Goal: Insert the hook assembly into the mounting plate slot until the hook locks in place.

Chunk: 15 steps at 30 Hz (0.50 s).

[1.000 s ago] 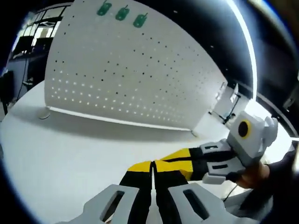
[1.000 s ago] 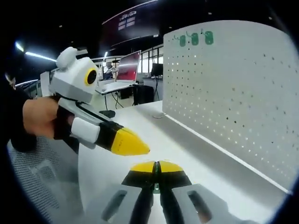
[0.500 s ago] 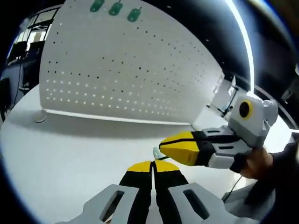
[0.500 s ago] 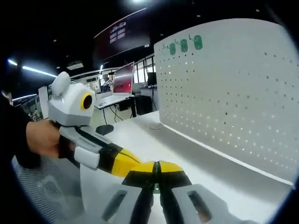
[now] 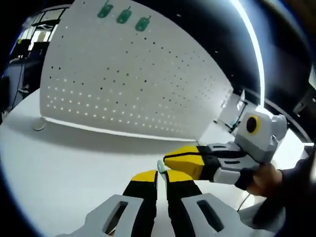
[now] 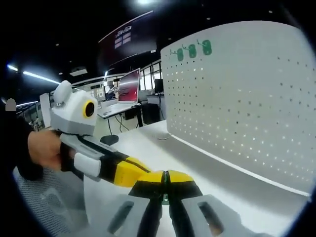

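A white pegboard plate (image 5: 123, 84) (image 6: 247, 98) stands upright on the white table, with three green hooks (image 5: 123, 16) (image 6: 192, 50) hung in a row near its top edge. My right gripper (image 6: 166, 176) is shut, and a sliver of a small green hook (image 6: 166, 199) shows between its jaws. In the left gripper view that right gripper (image 5: 169, 159) comes in from the right, and the green hook (image 5: 160, 166) pokes out at its yellow tip. My left gripper (image 5: 161, 176) has its jaws slightly parted, right beside that hook. The left gripper (image 6: 129, 171) meets the right one tip to tip.
The white table (image 5: 59, 158) stretches in front of the pegboard, whose round foot (image 5: 38, 124) rests at the left. A person's hands (image 5: 261, 180) (image 6: 44, 148) hold the grippers. Desks with a monitor (image 6: 129, 84) stand behind, and a mesh chair (image 6: 44, 202) is nearby.
The right gripper's tip has come down against my left gripper's tips. The left jaws, pressed together before, now stand slightly apart.
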Tool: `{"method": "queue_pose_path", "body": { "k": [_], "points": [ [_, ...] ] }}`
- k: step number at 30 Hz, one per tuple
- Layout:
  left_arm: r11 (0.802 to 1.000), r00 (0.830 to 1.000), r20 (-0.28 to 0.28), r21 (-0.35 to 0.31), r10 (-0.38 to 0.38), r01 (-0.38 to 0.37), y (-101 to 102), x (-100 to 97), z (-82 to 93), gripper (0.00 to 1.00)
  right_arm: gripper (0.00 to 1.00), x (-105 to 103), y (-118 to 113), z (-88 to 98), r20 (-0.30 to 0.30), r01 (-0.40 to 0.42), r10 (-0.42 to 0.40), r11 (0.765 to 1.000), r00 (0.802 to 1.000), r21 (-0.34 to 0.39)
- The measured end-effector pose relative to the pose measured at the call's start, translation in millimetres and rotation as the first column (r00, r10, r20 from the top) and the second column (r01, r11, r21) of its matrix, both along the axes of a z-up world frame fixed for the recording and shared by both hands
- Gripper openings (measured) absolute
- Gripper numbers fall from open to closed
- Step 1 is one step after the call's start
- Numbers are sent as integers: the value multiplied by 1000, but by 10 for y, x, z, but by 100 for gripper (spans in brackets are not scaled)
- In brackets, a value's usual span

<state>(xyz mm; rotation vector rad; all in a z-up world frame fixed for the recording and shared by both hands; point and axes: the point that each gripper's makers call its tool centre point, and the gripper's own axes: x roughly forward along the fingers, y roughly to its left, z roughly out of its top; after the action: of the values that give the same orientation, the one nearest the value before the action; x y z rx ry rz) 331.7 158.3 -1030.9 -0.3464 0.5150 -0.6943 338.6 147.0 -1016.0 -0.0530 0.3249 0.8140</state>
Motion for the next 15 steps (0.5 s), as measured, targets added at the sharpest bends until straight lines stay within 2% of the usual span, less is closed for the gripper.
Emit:
{"method": "queue_pose_path", "body": {
  "k": [5, 9, 15],
  "points": [
    [999, 1000, -18, -43, 4, -5, -10, -8, 20, 8, 0, -14, 38, 52, 13, -11, 11, 1000, 1000, 9],
    [995, 999, -41, -98, 22, -26, 16, 11, 50, 5, 0, -20, 62, 64, 15, -19, 19, 1000, 1000, 12],
    [990, 997, -67, -138, 30, -39, 42, 15, 61, 2, 0, -35, 113, 107, 29, -38, 38, 999, 999, 21]
  ]
}}
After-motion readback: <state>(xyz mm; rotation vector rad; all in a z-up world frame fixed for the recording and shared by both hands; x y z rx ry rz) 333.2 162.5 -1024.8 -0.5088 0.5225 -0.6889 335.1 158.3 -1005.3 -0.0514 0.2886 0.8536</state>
